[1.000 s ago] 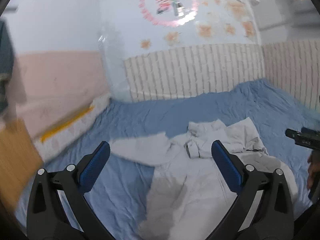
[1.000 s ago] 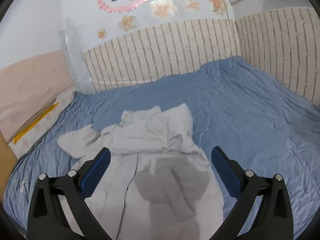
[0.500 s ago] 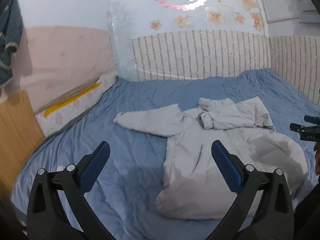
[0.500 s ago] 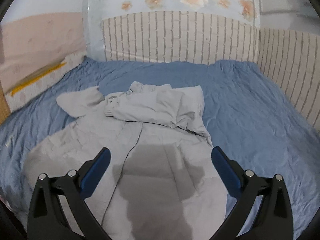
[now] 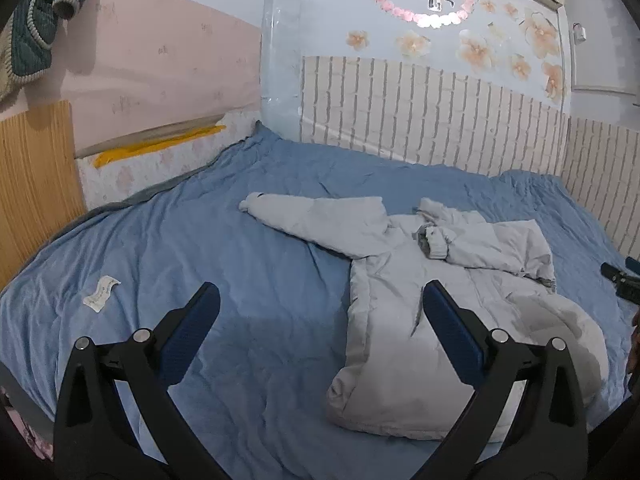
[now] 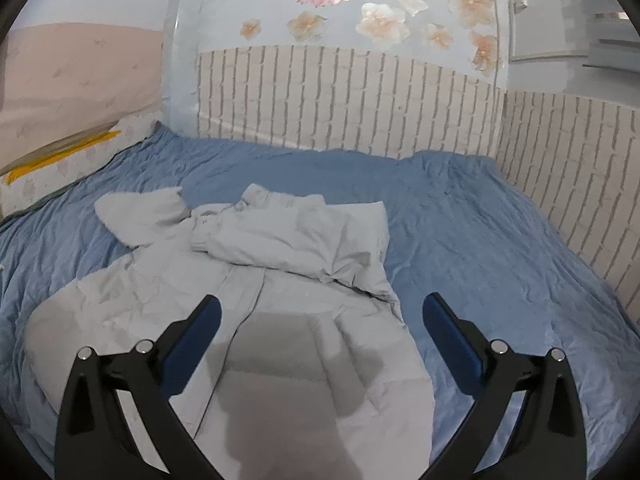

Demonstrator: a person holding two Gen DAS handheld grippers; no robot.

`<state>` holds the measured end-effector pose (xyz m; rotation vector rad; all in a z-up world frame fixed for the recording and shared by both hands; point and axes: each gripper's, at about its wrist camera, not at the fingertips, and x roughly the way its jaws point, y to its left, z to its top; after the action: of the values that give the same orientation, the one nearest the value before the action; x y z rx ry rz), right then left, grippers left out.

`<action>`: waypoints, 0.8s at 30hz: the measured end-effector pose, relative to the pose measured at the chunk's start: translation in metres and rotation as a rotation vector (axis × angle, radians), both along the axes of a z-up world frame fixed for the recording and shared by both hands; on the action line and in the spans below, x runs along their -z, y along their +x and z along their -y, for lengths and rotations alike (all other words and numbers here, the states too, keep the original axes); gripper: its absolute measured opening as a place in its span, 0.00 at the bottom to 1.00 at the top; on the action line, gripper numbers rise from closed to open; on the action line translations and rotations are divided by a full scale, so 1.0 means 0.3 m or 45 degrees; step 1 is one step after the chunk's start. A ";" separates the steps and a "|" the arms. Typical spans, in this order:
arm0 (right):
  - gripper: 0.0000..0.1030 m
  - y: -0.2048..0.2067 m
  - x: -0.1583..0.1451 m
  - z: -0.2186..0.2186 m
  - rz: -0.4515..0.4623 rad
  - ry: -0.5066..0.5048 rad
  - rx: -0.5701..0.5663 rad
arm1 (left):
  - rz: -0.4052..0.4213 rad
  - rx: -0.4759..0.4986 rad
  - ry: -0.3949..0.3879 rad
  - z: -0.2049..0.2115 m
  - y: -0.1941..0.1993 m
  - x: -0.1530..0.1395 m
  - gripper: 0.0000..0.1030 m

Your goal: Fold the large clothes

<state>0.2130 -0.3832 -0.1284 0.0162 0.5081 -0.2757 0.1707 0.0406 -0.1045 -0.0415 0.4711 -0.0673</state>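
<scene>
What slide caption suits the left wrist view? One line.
Open left gripper above blue bedsheet; pale grey padded jacket half folded.

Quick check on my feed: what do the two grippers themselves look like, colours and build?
Both match: the left gripper and right gripper have black angular two-finger frames with triangular cut-outs, silver round pivot bolts, and flat dark-blue pads on the inner faces. No cables or markings visible.

1. The left claw (image 5: 320, 308) hangs spread over bare blue bed (image 5: 240, 280); only a paper scrap (image 5: 101, 293) lies at 9 o'clock.
2. The grey jacket (image 5: 400, 320) bulks at 3 o'clock.
3. From the right claw (image 6: 318, 316), open sheet lies from 1 to 4 o'clock, bounded by the brick-pattern wall (image 6: 580, 184).
</scene>
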 end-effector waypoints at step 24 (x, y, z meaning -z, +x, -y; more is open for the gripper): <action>0.98 0.078 0.005 0.007 0.004 0.054 0.014 | -0.107 -0.174 -0.076 -0.096 0.435 0.176 0.97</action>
<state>0.2363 -0.3851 -0.1299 0.0604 0.5108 -0.2753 0.3011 0.0694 -0.1574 -0.1350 0.5488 0.0551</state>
